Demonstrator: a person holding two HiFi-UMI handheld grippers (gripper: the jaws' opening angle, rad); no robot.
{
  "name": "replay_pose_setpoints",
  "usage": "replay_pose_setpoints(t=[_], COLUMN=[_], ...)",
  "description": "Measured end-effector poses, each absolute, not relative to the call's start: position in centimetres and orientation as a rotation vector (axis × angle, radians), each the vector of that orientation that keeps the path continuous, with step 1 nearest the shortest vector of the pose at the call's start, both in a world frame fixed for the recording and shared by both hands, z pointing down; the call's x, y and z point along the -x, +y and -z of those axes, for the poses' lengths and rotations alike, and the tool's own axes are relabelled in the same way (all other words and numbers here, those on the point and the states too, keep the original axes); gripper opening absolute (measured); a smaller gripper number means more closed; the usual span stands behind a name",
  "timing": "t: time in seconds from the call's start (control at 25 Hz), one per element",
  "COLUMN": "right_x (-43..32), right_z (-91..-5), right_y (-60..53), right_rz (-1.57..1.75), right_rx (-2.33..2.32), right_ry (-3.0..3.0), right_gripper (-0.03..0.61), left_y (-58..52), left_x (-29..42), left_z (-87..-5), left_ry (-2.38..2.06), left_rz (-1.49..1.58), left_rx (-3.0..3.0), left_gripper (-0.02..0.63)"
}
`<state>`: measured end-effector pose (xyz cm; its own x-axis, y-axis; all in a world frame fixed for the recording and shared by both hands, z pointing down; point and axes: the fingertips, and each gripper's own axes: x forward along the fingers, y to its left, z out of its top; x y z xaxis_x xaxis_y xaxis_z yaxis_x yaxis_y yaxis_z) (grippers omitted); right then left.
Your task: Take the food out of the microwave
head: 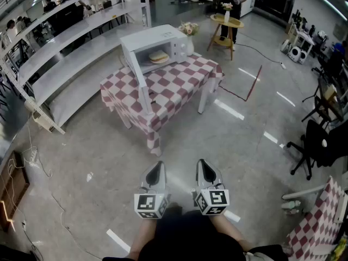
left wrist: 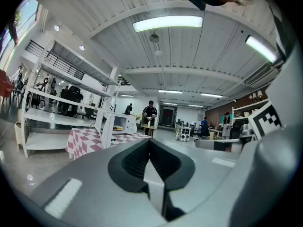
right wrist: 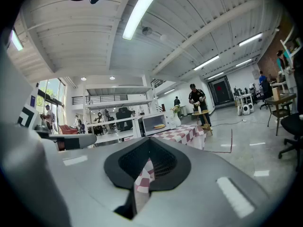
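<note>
Left gripper (head: 156, 166) has its jaws together on nothing, right gripper (head: 202, 163) the same, both held low and well apart from the table (head: 179, 87) ahead, so I judge nothing is done yet: approach, grab and pull-out all remain. White boxy microwave (head: 163, 39) sits on the table's red-and-white checked cloth with its door (head: 138, 79) already open to the left. The food (head: 159, 56), a flat round tan disc like bread or a pancake, lies inside the cavity
</note>
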<state>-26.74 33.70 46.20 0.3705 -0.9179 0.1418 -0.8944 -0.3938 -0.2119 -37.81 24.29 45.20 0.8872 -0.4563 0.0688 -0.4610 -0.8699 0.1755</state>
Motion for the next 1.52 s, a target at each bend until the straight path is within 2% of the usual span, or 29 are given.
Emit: replay_pose_setpoints(t=[1.52], right_x=[29.3], right_z=[-48.4], right_y=[29.8], right_rz=[0.432], right_rx=[2.604], right_ry=[1.56], right_gripper=[0.0], left_y=[21.0], left_x=[39.4], left_z=[-47.1], left_ry=[-0.529], left_rz=[-0.096], left_rx=[-2.863], left_gripper=[0.009])
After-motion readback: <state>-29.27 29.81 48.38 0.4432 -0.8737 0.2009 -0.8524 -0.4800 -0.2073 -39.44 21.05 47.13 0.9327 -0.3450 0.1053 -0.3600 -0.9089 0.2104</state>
